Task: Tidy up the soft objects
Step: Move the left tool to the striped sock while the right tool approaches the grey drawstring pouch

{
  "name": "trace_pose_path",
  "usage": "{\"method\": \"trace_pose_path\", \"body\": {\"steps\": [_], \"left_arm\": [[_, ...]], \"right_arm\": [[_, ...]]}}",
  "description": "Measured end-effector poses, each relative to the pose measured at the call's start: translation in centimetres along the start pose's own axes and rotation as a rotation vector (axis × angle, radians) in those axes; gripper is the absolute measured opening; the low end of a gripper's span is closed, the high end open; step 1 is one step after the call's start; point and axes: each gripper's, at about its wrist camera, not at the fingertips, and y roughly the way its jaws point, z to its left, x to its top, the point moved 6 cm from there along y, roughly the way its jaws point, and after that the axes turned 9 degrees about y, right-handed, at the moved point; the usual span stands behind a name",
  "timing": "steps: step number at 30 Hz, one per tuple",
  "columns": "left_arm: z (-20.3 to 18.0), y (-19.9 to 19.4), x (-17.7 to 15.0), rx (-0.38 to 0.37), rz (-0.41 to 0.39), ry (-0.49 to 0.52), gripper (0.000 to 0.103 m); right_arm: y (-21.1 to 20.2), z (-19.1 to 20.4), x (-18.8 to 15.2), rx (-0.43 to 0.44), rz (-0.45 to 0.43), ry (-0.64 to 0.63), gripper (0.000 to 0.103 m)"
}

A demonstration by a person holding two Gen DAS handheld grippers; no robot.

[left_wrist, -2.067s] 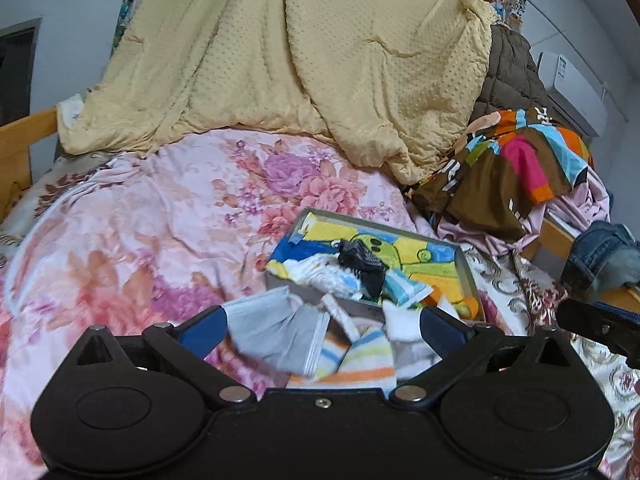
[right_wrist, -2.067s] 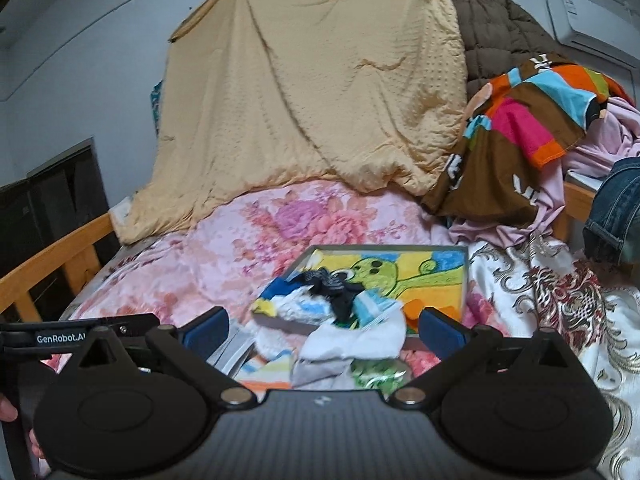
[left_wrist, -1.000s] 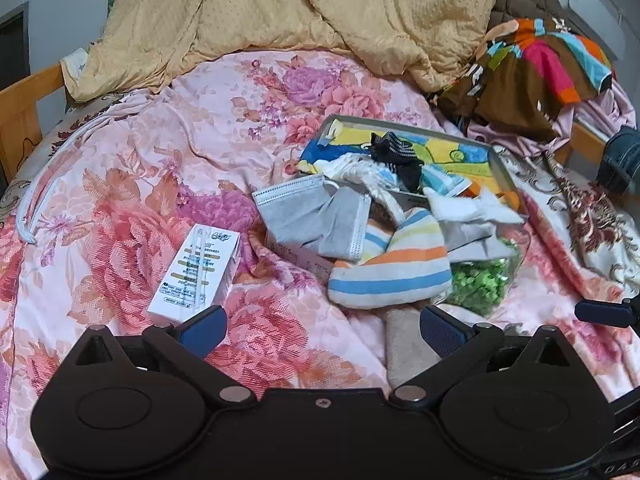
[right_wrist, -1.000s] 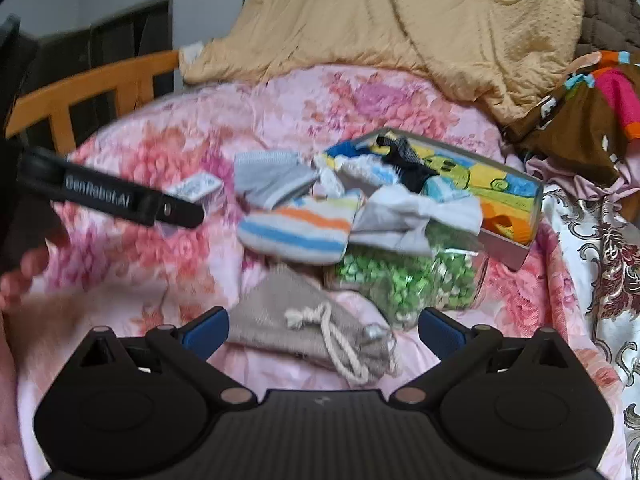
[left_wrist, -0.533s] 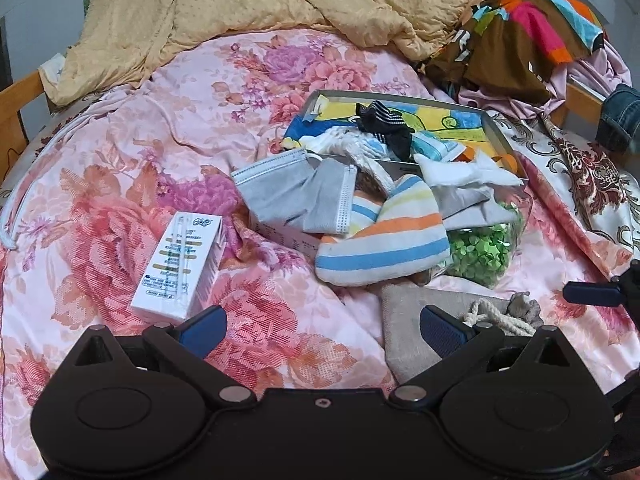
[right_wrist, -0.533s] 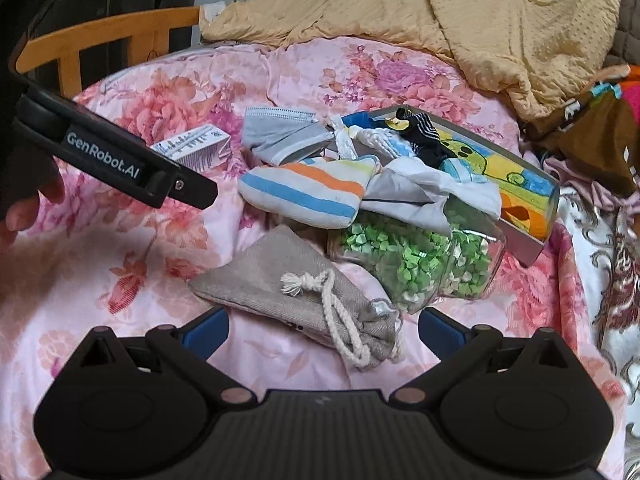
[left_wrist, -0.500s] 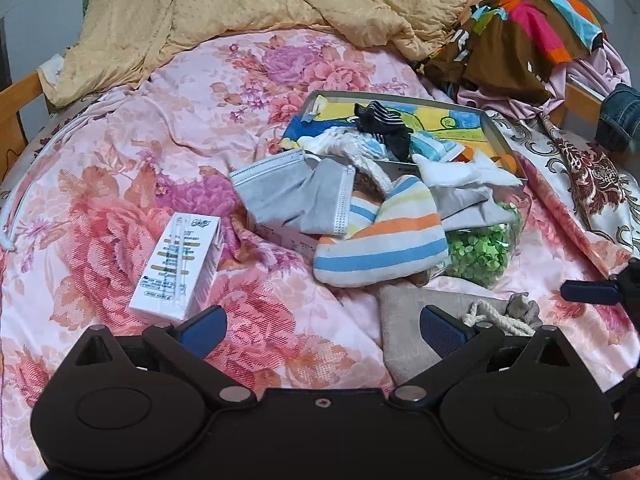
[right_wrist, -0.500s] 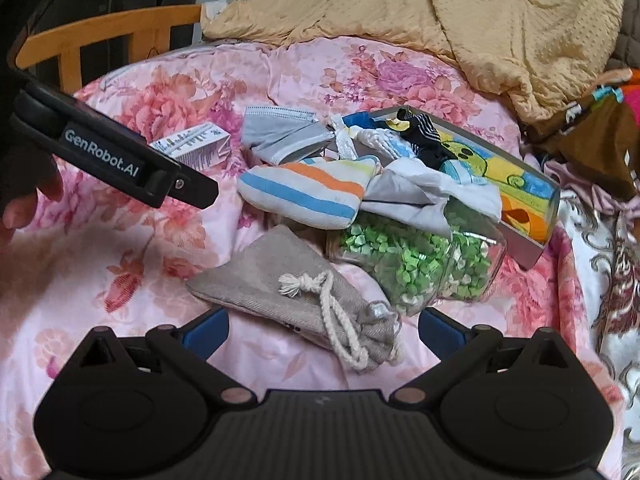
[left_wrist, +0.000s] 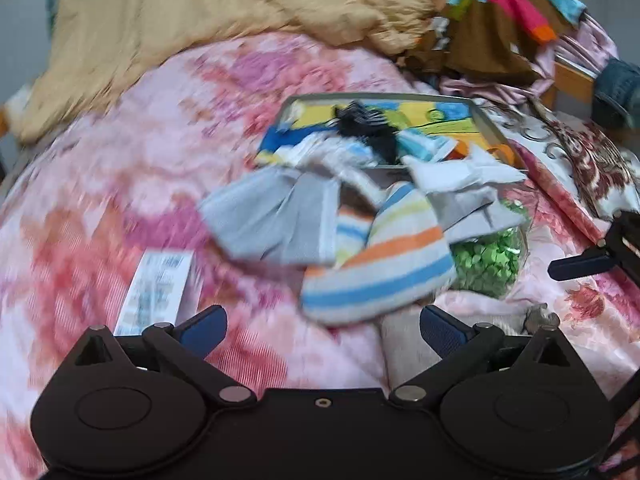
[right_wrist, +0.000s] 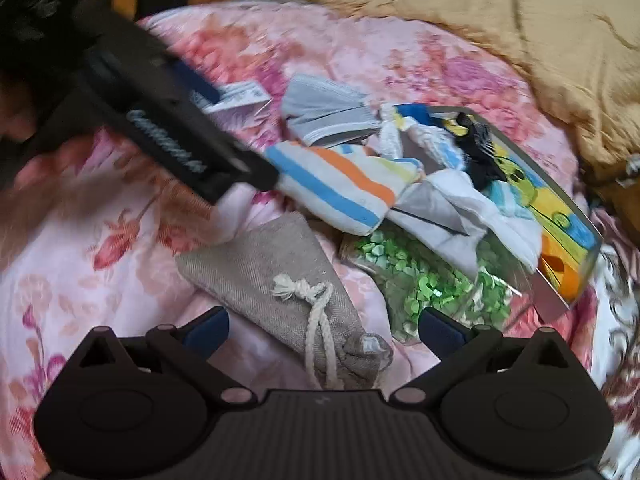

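A pink floral bedspread is showing red and purple blooms. A white sock is wearing blue, orange and yellow stripes beside a plain grey folded cloth. A beige woven drawstring pouch is carrying a cream cord. Green bits are filling a clear bag. A mustard dotted blanket is glowing behind.

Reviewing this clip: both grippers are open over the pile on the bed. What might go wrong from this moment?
1. The right gripper straddles the drawstring pouch; closing may catch only its rope cord, so the pouch could dangle or slip.
2. The striped sock overlaps the gray cloth and the bag of green bits; lifting one may drag its neighbours.
3. The left gripper is motion-blurred and near the right one, so a collision is possible.
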Motion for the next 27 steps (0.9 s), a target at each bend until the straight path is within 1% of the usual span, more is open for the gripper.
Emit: {"method": "trace_pose_path", "body": {"steps": [3,6,9,11,14,16,18,20,22,24,27], "left_arm": [[-0.6,1.0,0.6,-0.030,-0.006,0.062,0.102],[-0.6,1.4,0.3,-0.056,-0.005,0.061,0.102],[-0.6,1.4,0.1,-0.082,-0.025,0.059,0.102],[-0.6,1.3,0.0,-0.081,-0.058,0.078,0.102],[-0.6,0.7,-0.1,-0.046,-0.165,0.114,0.102],[-0.8,0.5,-0.2,-0.034,-0.212,0.151,0.102],[-0.9,0.6,-0.3,-0.047,-0.229,0.156,0.102],[-0.7,0.9,-0.3,-0.069,-0.232,0.126,0.102],[-0.1,1.4,-0.4,-0.107,-0.219,0.069,0.102],[0.6,2.2,-0.5,-0.156,-0.195,-0.022,0.102],[1.0,3.8,-0.1,-0.199,-0.180,-0.144,0.102]], "right_arm": [[-0.4,0.2,0.4,0.022,0.054,-0.038,0.103],[-1.6,0.2,1.1,0.040,0.114,-0.064,0.103],[-3.0,0.1,1.7,0.047,0.180,-0.047,0.103],[-3.7,0.1,2.0,0.029,0.211,-0.054,0.103],[-4.5,-0.3,2.7,0.010,0.233,-0.075,0.103],[-4.8,-0.5,3.1,0.000,0.226,-0.076,0.103],[-4.7,-0.7,3.6,-0.005,0.200,-0.051,0.103],[-4.3,-0.9,3.8,0.021,0.176,-0.023,0.103],[-3.0,-0.9,3.9,0.049,0.170,-0.013,0.103],[-1.8,-0.6,3.7,0.082,0.188,-0.033,0.102],[-0.8,-0.3,3.1,0.117,0.216,-0.077,0.102]]}}
